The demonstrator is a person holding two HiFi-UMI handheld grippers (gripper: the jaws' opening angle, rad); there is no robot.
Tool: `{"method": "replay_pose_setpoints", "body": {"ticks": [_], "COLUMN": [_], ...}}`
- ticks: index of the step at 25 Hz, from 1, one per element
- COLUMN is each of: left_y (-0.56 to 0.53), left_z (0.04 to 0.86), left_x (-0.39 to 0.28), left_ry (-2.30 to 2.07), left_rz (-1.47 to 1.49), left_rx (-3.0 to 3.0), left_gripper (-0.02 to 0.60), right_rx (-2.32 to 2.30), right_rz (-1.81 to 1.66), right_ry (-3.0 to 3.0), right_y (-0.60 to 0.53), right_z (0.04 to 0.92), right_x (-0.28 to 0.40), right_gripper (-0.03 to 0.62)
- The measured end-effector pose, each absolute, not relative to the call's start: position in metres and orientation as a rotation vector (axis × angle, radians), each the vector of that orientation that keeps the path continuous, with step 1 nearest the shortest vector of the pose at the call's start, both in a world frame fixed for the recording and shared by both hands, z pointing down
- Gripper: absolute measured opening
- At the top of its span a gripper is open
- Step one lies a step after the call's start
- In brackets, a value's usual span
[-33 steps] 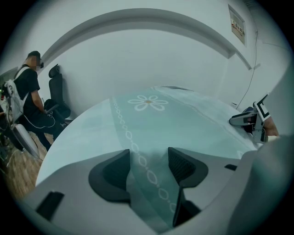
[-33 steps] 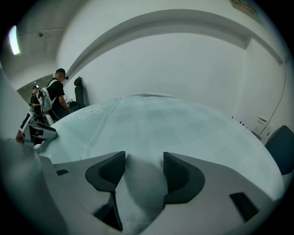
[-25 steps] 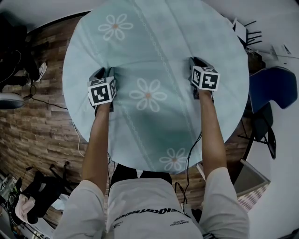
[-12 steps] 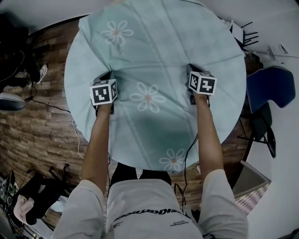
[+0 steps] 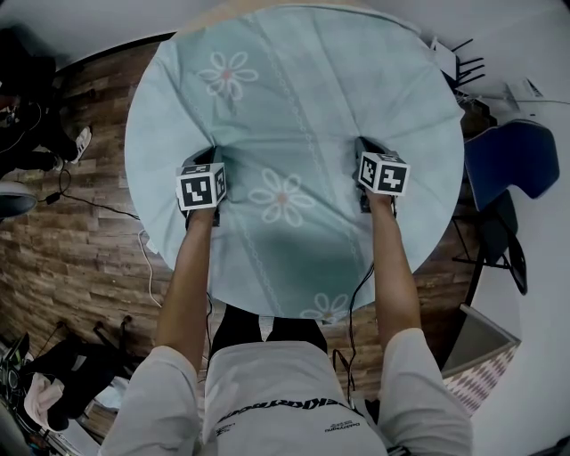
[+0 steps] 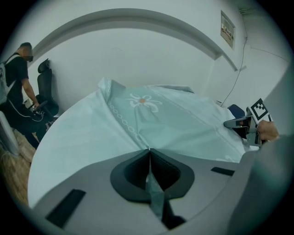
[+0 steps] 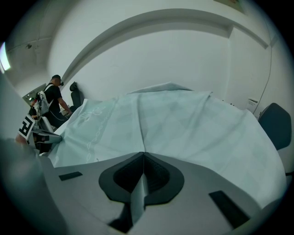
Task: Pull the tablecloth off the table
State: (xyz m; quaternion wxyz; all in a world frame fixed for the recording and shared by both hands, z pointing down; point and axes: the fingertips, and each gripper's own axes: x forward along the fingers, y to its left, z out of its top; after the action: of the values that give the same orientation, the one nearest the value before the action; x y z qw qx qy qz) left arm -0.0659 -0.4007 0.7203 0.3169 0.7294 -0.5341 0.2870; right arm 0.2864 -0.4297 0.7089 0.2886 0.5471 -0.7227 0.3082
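Tablecloth [image 5: 294,107]: spread ahead of both tongs, toward the counter's [image 5: 285,6] far edge.
Left tongs [image 6: 149,151]: pinching a cloth fold.
Right tongs [image 7: 144,153]: same, abreast.

The person wears a pale short-sleeved shirt [image 5: 276,392] at lower centre, with dark lettering [image 5: 280,411] across it. The left gripper [image 6: 149,150] and right gripper [image 7: 143,153] are grey, with black-and-white square markers.

Tablecloth [image 5: 294,107] top flat; open room above it between left gripper [image 5: 203,160] and right gripper [image 5: 364,150]. Wearer's torso [image 5: 276,392] close behind near cloth edge. Blue chair [image 5: 512,160] just beside right edge. Floor cables [image 5: 89,200] on left side. Person [image 6: 18,78] and black chair [image 6: 46,89] beyond far left edge.
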Motion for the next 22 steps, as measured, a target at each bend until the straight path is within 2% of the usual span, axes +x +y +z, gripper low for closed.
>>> {"method": "replay_pose_setpoints", "body": {"ticks": [13,22], "left_y": [-0.336,-0.248], "left_z": [0.722,0.722], "left_x": [-0.057,-0.061], "left_ry": [-1.381,-1.379], "left_rz": [0.766,0.783], "left_rx": [1.928,1.938], "left_gripper": [0.014,0.014], "right_rx": [1.46,1.488], "right_rz": [0.861,0.944], "right_ry": [-1.896,-1.875], "right_y": [-0.348,-0.25], "right_z": [0.711,0.713], "right_x": [0.292,0.294], "right_gripper": [0.037,0.035]}}
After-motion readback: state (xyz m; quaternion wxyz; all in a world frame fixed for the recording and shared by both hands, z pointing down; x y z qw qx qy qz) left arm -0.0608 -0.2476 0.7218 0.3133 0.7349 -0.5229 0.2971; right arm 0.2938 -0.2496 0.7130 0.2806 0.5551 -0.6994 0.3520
